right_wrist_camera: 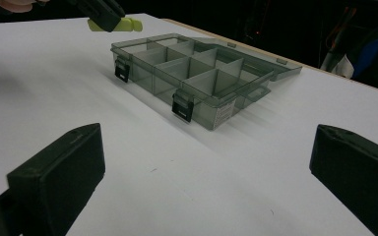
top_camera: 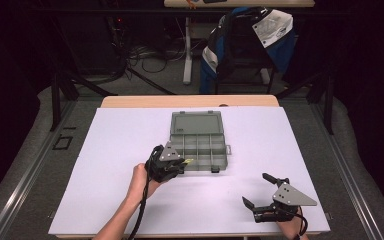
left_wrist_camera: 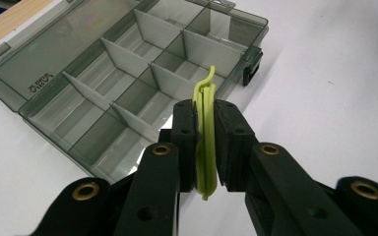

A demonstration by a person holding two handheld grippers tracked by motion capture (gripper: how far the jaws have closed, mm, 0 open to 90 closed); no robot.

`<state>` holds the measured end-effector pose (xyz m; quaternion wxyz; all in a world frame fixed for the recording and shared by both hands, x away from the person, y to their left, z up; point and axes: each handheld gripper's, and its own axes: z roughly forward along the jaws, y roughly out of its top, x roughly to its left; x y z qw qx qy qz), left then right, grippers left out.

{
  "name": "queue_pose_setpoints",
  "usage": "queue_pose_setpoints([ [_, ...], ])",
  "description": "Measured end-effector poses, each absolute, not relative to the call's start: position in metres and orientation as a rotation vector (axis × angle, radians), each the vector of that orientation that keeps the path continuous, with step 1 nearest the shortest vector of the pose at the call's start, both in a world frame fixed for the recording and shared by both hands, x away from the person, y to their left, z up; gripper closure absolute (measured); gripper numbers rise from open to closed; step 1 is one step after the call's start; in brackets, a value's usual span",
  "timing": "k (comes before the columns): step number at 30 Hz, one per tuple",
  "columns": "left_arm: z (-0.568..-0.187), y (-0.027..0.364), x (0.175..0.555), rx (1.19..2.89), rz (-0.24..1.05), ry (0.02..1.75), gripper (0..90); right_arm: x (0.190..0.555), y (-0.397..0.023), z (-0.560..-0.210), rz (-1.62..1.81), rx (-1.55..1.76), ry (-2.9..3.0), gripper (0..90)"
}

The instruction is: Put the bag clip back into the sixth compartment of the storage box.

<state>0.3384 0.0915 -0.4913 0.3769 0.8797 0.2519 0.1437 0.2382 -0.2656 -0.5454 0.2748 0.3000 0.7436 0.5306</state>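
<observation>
Your left gripper clenches the green clip thinly; tilt near the organizer box and it slips out.

The open compartment box stands mid-tabletop, its lid laid flat behind it, its dividers upright between the cells; the left gripper hangs at its near left corner; bare sheet lies left, right and in front; the right gripper sits well apart.
</observation>
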Motion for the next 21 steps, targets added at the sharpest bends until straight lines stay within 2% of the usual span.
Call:
queue_pose_setpoints([
  [21, -0.4865, 0.0858, 0.3475, 2.241, 0.384, 0.655, 80.2, 0.2394, -0.2676, -0.5462, 1.423, 0.821, 1.998, 0.0],
])
